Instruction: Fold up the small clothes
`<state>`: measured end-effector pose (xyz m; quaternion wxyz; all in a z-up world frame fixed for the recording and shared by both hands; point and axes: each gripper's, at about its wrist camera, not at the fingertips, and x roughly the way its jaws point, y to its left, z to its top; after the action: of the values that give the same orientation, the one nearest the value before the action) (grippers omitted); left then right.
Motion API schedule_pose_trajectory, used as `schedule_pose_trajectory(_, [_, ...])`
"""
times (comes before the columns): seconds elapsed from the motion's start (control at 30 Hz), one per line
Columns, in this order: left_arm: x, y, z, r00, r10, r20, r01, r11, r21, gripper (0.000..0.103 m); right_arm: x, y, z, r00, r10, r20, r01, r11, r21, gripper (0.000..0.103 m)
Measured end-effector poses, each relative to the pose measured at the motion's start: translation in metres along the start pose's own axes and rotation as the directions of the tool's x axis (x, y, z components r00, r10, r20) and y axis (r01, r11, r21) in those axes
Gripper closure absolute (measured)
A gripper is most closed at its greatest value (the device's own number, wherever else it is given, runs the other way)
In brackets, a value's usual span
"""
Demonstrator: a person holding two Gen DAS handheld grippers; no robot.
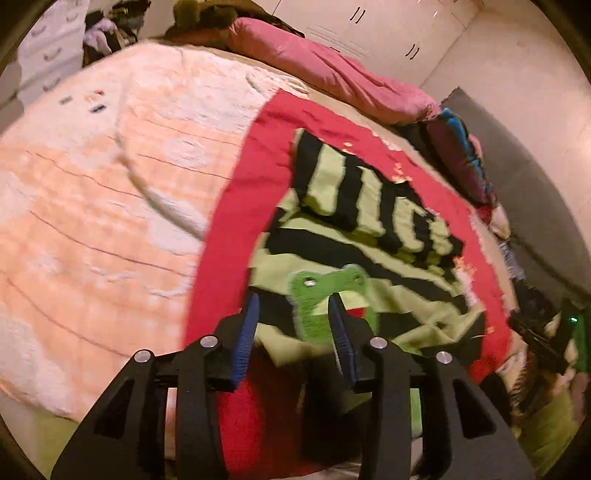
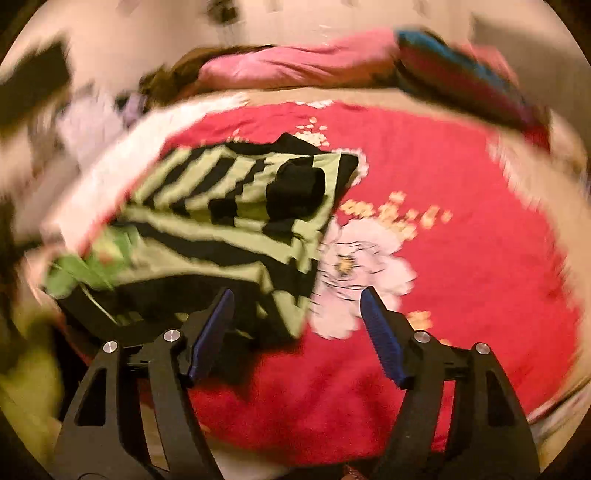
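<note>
A small green-and-black striped garment (image 1: 369, 221) (image 2: 229, 221) lies partly folded on a red flowered blanket (image 1: 229, 258) (image 2: 461, 240). A green frog patch (image 1: 317, 295) (image 2: 92, 266) sits at its near edge. My left gripper (image 1: 293, 306) hovers over that near edge with its blue pads apart; the frog patch shows in the gap and no pad presses on it. My right gripper (image 2: 298, 295) stands wide open above the garment's near right corner and holds nothing. A black folded part (image 2: 295, 192) lies on top of the stripes.
The red blanket covers a bed with a peach bedspread (image 1: 92, 184) to the left. A pink duvet roll (image 1: 332, 70) (image 2: 295, 62) and a blue-and-purple bundle (image 1: 461, 147) (image 2: 461, 62) lie along the far side. White cupboards (image 1: 369, 26) stand behind.
</note>
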<state>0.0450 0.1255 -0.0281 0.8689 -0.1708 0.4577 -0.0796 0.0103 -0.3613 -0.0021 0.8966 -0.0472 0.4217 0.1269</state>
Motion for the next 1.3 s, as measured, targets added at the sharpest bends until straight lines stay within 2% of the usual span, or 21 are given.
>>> schedule_pose_trajectory(0.07, [-0.001, 0.006, -0.005, 0.999, 0.044, -0.026, -0.044, 0.999, 0.027, 0.064, -0.002, 0.021, -0.009, 0.999, -0.046, -0.003, 0.045, 0.984, -0.172, 0.038])
schedule_pose_trajectory(0.13, [0.000, 0.011, -0.011, 0.994, 0.086, -0.060, -0.084, 0.996, 0.044, 0.063, -0.001, 0.048, -0.025, 0.997, -0.078, -0.014, 0.068, 0.930, -0.362, 0.037])
schedule_pose_trajectory(0.17, [0.001, 0.013, -0.014, 0.993, 0.093, -0.077, -0.090, 0.995, 0.045, 0.059, 0.000, 0.059, -0.032, 0.997, -0.080, -0.020, 0.064, 0.900, -0.432, 0.035])
schedule_pose_trajectory(0.2, [0.002, 0.014, -0.019, 0.990, 0.098, -0.100, -0.094, 0.995, 0.044, 0.057, 0.004, 0.074, -0.041, 0.996, -0.078, -0.040, 0.046, 0.855, -0.516, 0.033])
schedule_pose_trajectory(0.3, [0.005, 0.012, -0.030, 0.984, 0.106, -0.147, -0.098, 0.993, 0.060, 0.049, 0.025, 0.098, -0.056, 0.985, -0.140, -0.099, 0.048, 0.778, -0.626, 0.028])
schedule_pose_trajectory(0.37, [0.006, 0.006, -0.038, 0.978, 0.085, -0.188, -0.075, 0.995, 0.060, 0.047, 0.040, 0.098, -0.054, 0.977, -0.151, -0.151, 0.031, 0.801, -0.598, 0.028])
schedule_pose_trajectory(0.4, [0.008, 0.003, -0.044, 0.974, 0.064, -0.216, -0.052, 0.997, 0.061, 0.042, 0.047, 0.095, -0.049, 0.978, -0.106, -0.180, -0.011, 0.835, -0.551, 0.028])
schedule_pose_trajectory(0.47, [0.014, -0.003, -0.055, 0.960, 0.030, -0.279, -0.012, 0.998, 0.065, 0.033, 0.051, 0.092, -0.043, 0.980, -0.023, -0.200, -0.079, 0.870, -0.487, 0.029])
schedule_pose_trajectory(0.53, [0.022, -0.005, -0.063, 0.944, 0.008, -0.329, 0.008, 0.999, 0.047, 0.033, 0.060, 0.088, -0.036, 0.976, 0.023, -0.218, -0.120, 0.889, -0.442, 0.048])
schedule_pose_trajectory(0.57, [0.027, -0.005, -0.068, 0.937, -0.008, -0.349, 0.019, 0.999, 0.028, 0.033, 0.062, 0.083, -0.031, 0.972, 0.041, -0.231, -0.135, 0.904, -0.406, 0.068])
schedule_pose_trajectory(0.6, [0.032, -0.006, -0.072, 0.930, -0.024, -0.367, 0.030, 0.999, 0.011, 0.033, 0.061, 0.080, -0.029, 0.968, 0.075, -0.239, -0.162, 0.915, -0.368, 0.080])
schedule_pose_trajectory(0.63, [0.035, -0.007, -0.075, 0.924, -0.027, -0.382, 0.028, 1.000, -0.003, 0.040, 0.058, 0.076, -0.025, 0.960, 0.140, -0.242, -0.213, 0.927, -0.310, 0.086])
schedule_pose_trajectory(0.67, [0.038, -0.012, -0.078, 0.922, -0.027, -0.387, 0.026, 1.000, -0.008, 0.059, 0.053, 0.072, -0.022, 0.952, 0.194, -0.235, -0.254, 0.931, -0.262, 0.095])
schedule_pose_trajectory(0.7, [0.039, -0.015, -0.079, 0.923, -0.021, -0.384, 0.024, 1.000, 0.003, 0.081, 0.045, 0.068, -0.018, 0.945, 0.241, -0.219, -0.289, 0.932, -0.220, 0.096])
schedule_pose_trajectory(0.73, [0.038, -0.019, -0.079, 0.926, -0.001, -0.377, 0.010, 1.000, 0.023, 0.091, 0.039, 0.064, -0.015, 0.943, 0.265, -0.202, -0.304, 0.932, -0.198, 0.096])
schedule_pose_trajectory(0.8, [0.029, -0.024, -0.073, 0.938, -0.025, -0.345, 0.032, 0.999, 0.014, 0.095, 0.027, 0.060, -0.011, 0.939, 0.302, -0.163, -0.327, 0.932, -0.156, 0.097])
schedule_pose_trajectory(1.0, [0.009, -0.038, -0.019, 0.975, -0.097, -0.199, 0.099, 0.995, 0.001, 0.096, 0.016, 0.030, 0.013, 0.931, 0.363, -0.043, -0.362, 0.932, 0.016, 0.097])
schedule_pose_trajectory(1.13, [0.021, -0.045, 0.024, 0.984, -0.139, -0.112, 0.134, 0.990, -0.049, 0.096, 0.040, 0.016, 0.045, 0.940, 0.341, -0.006, -0.339, 0.935, 0.102, 0.097])
schedule_pose_trajectory(1.2, [0.036, -0.044, 0.037, 0.984, -0.147, -0.102, 0.138, 0.987, -0.084, 0.095, 0.052, 0.005, 0.058, 0.947, 0.321, 0.012, -0.319, 0.937, 0.141, 0.094])
schedule_pose_trajectory(1.23, [0.045, -0.042, 0.042, 0.985, -0.139, -0.099, 0.129, 0.987, -0.100, 0.094, 0.059, -0.002, 0.063, 0.948, 0.317, 0.023, -0.316, 0.932, 0.180, 0.093])
schedule_pose_trajectory(1.3, [0.059, -0.038, 0.048, 0.991, -0.105, -0.088, 0.095, 0.989, -0.115, 0.079, 0.070, -0.016, 0.068, 0.953, 0.301, 0.036, -0.300, 0.921, 0.250, 0.082])
